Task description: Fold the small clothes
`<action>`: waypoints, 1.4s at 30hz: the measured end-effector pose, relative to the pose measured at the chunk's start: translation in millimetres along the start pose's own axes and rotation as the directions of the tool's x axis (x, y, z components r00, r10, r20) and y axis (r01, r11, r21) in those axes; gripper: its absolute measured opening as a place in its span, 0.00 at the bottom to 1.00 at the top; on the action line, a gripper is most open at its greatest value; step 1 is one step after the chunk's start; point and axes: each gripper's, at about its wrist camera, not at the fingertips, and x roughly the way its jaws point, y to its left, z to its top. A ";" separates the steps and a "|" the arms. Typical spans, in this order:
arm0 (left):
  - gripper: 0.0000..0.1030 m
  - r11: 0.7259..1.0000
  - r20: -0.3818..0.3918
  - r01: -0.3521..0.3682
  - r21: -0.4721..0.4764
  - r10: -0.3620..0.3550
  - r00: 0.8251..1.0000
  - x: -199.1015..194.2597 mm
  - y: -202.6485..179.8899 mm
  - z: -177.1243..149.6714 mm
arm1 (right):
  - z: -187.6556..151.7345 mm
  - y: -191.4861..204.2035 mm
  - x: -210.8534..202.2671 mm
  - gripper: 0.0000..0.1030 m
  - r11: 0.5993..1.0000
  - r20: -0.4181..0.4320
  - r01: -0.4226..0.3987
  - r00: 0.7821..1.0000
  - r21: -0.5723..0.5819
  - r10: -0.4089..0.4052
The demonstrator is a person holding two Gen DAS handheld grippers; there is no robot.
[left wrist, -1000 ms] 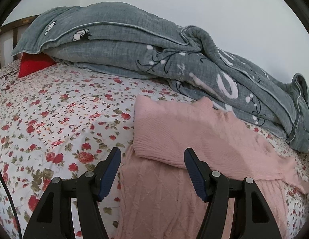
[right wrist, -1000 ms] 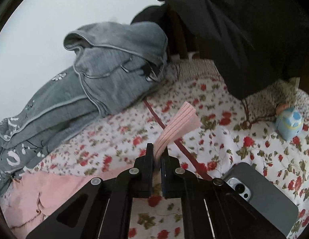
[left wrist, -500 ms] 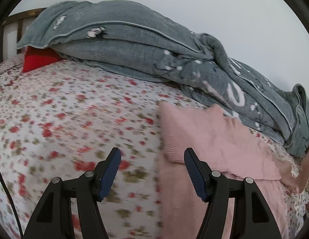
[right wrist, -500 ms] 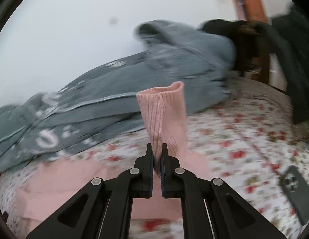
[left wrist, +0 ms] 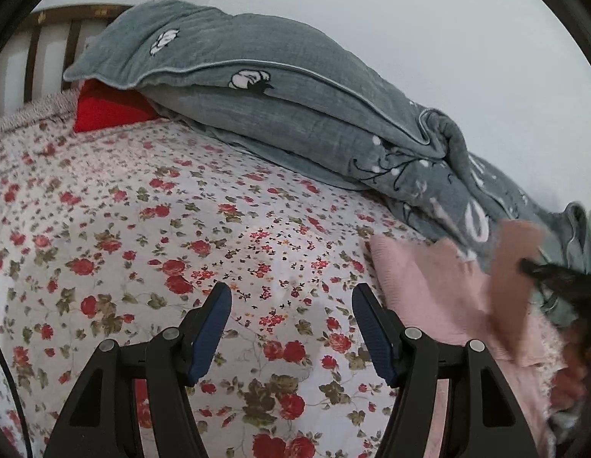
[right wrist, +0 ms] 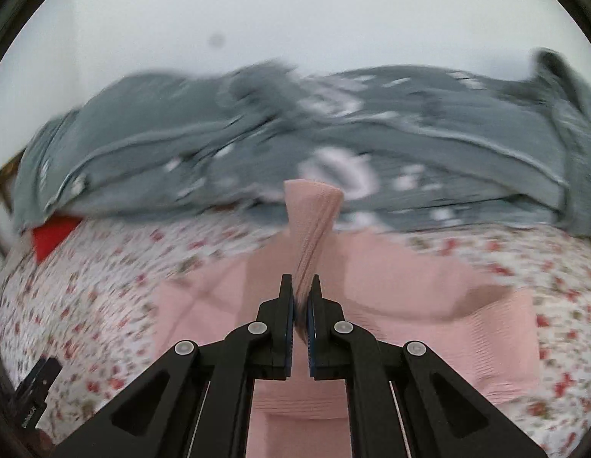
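Right wrist: right gripper (right wrist: 303, 297) pinches ribbed pink sleeve (right wrist: 313, 225).

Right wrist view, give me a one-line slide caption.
Right hand-held gripper pinches a pink sweater sleeve above the sweater's body on a floral bedsheet.

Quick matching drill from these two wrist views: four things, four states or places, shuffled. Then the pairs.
Things:
1. left gripper
2. right gripper
3. grey quilt
4. red pillow

States or places:
A. bunched along the wall
B. shut on the pink sweater sleeve
C. tucked under the quilt's end by the headboard
D. open, over the floral bedsheet

Pairs: 1-D, 2-B, 3-A, 4-C
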 end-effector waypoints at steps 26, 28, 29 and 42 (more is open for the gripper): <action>0.62 0.976 -0.103 0.158 0.147 -0.143 0.984 22.0 -97.4 -21.0 | -96.5 -117.9 -75.8 0.52 0.995 0.024 -0.093 0.995 0.045 0.092; 0.62 0.970 -0.104 0.169 0.174 -0.152 0.983 25.8 -111.0 -24.2 | -108.3 -142.4 -79.5 0.54 0.993 0.052 -0.073 0.996 0.090 0.068; 0.62 0.969 -0.105 0.167 0.181 -0.150 0.983 27.7 -115.1 -25.6 | -112.9 -150.5 -78.4 0.54 0.992 0.055 -0.072 0.996 0.104 0.067; 0.61 0.977 -0.155 0.181 0.112 -0.162 0.974 56.0 -123.0 -27.4 | -140.0 -176.0 -75.2 0.55 0.995 0.020 -0.052 0.999 0.086 0.051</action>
